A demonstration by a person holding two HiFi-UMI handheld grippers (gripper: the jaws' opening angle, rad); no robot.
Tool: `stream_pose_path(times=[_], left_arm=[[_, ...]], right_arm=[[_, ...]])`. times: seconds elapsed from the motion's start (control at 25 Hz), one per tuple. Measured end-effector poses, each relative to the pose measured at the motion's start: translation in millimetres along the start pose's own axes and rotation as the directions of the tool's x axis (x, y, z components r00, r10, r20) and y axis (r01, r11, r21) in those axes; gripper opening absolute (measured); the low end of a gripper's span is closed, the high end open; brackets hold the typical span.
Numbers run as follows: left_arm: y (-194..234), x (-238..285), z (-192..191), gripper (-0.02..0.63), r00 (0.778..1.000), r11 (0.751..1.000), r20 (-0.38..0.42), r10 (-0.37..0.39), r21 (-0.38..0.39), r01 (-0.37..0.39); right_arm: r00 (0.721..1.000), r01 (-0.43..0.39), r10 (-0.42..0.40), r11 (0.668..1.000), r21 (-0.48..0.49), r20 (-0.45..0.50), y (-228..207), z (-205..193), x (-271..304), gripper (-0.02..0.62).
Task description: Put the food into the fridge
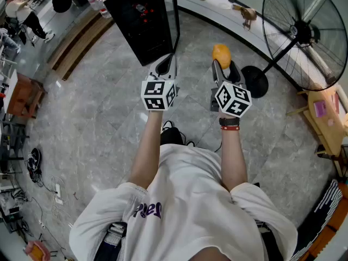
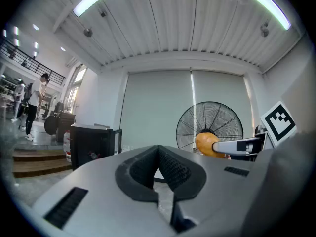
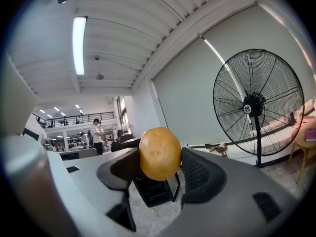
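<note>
A round orange fruit [image 1: 221,54] sits between the pads of my right gripper [image 1: 222,64], which is shut on it and holds it above the floor. The right gripper view shows the fruit [image 3: 159,153] pinched at mid height, with the small black fridge [image 3: 153,189] behind it on the floor. The fridge [image 1: 142,20] stands ahead and to the left, its door [image 1: 176,10] swung open. My left gripper [image 1: 166,64] is level with the right one, shut and empty. In the left gripper view its pads [image 2: 170,164] meet at the tip, and the fruit [image 2: 206,143] shows to the right.
A large standing fan [image 1: 302,34] with a round base [image 1: 254,80] is close on the right. A wooden table [image 1: 326,118] stands further right. Wooden steps [image 1: 81,42] lie left of the fridge, cables [image 1: 54,189] trail on the grey floor, and a white ledge [image 1: 217,12] runs along the back.
</note>
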State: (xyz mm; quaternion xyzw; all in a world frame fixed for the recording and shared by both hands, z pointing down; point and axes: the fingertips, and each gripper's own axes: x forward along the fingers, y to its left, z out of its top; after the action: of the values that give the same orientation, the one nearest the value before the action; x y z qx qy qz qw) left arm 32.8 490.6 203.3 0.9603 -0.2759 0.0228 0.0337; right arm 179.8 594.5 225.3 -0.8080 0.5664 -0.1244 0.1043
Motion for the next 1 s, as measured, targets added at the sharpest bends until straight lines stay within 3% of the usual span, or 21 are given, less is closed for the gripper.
stream_pose_path(times=[0.44,1.0], left_arm=[[25,9,-24,0.018,0.998,0.998,-0.040,0.053,-0.029,-0.054],[126,28,-36,0.018,0.980,0.976,-0.048,0.191,-0.095,-0.195]], right_arm=[[0.998,-0.042,0.043,0.999,0.013,-0.052,8,-23,34,0.284],[0.977,-0.183,0.181,0.983,-0.010,-0.116,76,-50,142,0.284]])
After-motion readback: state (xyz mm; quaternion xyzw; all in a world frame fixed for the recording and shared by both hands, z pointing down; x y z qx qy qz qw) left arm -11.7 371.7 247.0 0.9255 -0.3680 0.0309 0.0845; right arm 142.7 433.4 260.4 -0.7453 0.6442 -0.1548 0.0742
